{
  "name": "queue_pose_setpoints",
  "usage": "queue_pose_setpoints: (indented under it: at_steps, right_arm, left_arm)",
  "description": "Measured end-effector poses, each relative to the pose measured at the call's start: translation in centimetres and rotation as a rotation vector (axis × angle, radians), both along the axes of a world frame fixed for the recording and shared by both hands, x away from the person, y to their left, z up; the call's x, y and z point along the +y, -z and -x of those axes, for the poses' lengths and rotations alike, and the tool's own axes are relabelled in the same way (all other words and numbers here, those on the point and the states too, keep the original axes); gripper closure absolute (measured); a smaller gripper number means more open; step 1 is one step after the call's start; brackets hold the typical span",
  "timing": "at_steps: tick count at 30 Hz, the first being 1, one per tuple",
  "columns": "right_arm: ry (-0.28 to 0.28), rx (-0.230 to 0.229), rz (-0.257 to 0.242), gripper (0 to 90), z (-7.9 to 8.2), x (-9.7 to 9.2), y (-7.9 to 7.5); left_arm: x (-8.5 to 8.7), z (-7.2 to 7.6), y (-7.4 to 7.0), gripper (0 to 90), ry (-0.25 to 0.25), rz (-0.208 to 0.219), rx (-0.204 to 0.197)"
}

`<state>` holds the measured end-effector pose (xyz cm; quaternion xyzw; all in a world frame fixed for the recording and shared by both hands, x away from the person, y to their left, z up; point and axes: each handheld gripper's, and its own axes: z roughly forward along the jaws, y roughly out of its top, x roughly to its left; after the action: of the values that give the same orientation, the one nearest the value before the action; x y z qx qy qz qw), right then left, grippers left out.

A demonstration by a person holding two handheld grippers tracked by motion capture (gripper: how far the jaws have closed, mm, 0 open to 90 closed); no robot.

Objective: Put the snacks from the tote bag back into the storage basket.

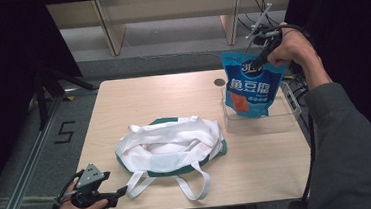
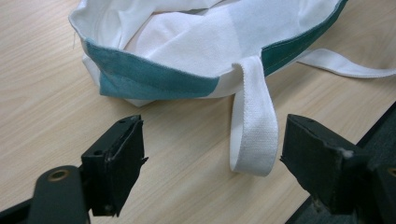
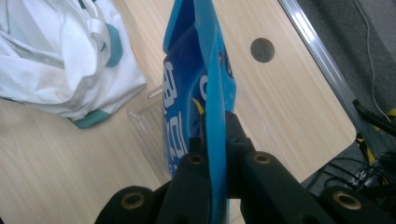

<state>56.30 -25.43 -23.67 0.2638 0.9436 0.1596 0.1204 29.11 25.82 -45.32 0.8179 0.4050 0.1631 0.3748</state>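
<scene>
- Glossy blue pouch point(image 1: 251, 83), flat and crinkled, hangs pinched in the right gripper point(image 1: 261, 57) above a clear plastic bin point(image 1: 284, 118).
- Soft white-and-green cloth tote point(image 1: 169, 146) lies slumped.
- Left gripper point(image 2: 210, 163) gapes wide, empty.

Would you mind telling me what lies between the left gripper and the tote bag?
In the left gripper view, a white handle loop lies on the table between the open gripper and the tote bag.

black two-jaw gripper point(image 1: 121, 192) with grey three-cornered plate, brass-ringed screw holes, black cable; grey sleeve point(image 1: 349, 136).
</scene>
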Motion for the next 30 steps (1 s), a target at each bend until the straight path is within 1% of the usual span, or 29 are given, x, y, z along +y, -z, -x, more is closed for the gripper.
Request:
queue_pose_setpoints:
  at_steps: [1, 2, 3, 5, 6, 7, 9, 10, 12, 21, 22, 23, 25, 26, 27, 28, 29, 30]
  right_arm:
    - [0.000, 0.005, -0.002, 90.0, 0.0, 0.0, 0.2]
    - [-0.002, 0.007, -0.002, 90.0, -0.1, -0.1, 0.4]
    - [-0.014, 0.006, -0.002, 90.0, -0.2, -0.1, 0.6]
    - [-0.002, 0.013, -0.003, 90.0, -0.2, -0.3, 1.0]
    - [-0.009, 0.013, -0.001, 90.0, -0.2, -0.3, 1.1]
    - [-0.015, 0.016, 0.000, 90.0, -0.3, -0.3, 1.3]
    - [-0.011, 0.019, 0.002, 90.0, -0.3, -0.5, 1.7]
    - [-0.015, 0.017, 0.001, 90.0, -0.3, -0.6, 1.8]
    - [-0.003, 0.027, -0.001, 90.0, -0.2, -0.7, 2.2]
    - [-0.011, 0.044, -0.004, 90.0, -0.2, -1.2, 3.7]
    - [-0.009, 0.039, -0.009, 90.0, -0.2, -1.3, 3.7]
    - [-0.017, 0.037, -0.016, 90.0, -0.2, -1.4, 3.7]
    - [-0.003, 0.036, -0.020, 90.0, 0.0, -1.6, 3.9]
    - [0.015, 0.029, -0.016, 90.0, 0.1, -1.9, 4.1]
    - [0.021, 0.022, -0.015, 90.0, 0.2, -2.1, 4.2]
    - [0.028, 0.016, -0.027, 89.3, 0.3, -2.3, 4.2]
    - [0.046, -0.002, -0.045, 86.9, 0.6, -2.5, 4.2]
    - [0.062, -0.021, -0.059, 85.9, 0.7, -2.7, 4.1]
  left_arm:
    - [0.0, 0.0, 0.0, 20.4, 0.008, -0.008, -0.007]
    - [0.0, 0.0, -0.1, 20.4, 0.006, -0.008, 0.000]
    - [0.0, 0.0, 0.0, 20.3, 0.002, -0.003, 0.005]
    - [0.0, 0.0, 0.1, 20.4, 0.001, 0.002, 0.003]
    - [0.0, 0.0, 0.0, 20.4, 0.004, -0.003, 0.001]
    - [-0.1, -0.1, 0.1, 20.4, 0.005, 0.004, 0.001]
    - [0.0, -0.1, 0.1, 20.4, 0.000, -0.019, 0.000]
    - [0.0, -0.1, 0.1, 20.4, 0.013, -0.023, -0.012]
    - [0.0, -0.1, 0.0, 20.4, 0.015, -0.027, 0.003]
    - [0.0, -0.1, 0.1, 20.4, 0.012, -0.033, 0.002]
    - [0.0, -0.1, 0.1, 20.4, 0.013, -0.030, -0.001]
    - [-0.1, -0.1, 0.2, 20.4, -0.001, -0.026, 0.007]
    - [-0.1, -0.1, 0.2, 20.4, 0.005, -0.030, 0.008]
    - [0.2, -0.2, 0.0, 20.4, 0.042, -0.073, 0.008]
    - [0.2, -0.2, 0.0, 20.4, 0.039, -0.067, 0.005]
    - [0.2, -0.2, 0.0, 20.4, 0.039, -0.067, 0.006]
    - [0.2, -0.2, 0.0, 20.4, 0.039, -0.070, 0.007]
    - [-0.1, -0.1, 0.2, 20.4, 0.011, -0.031, 0.000]
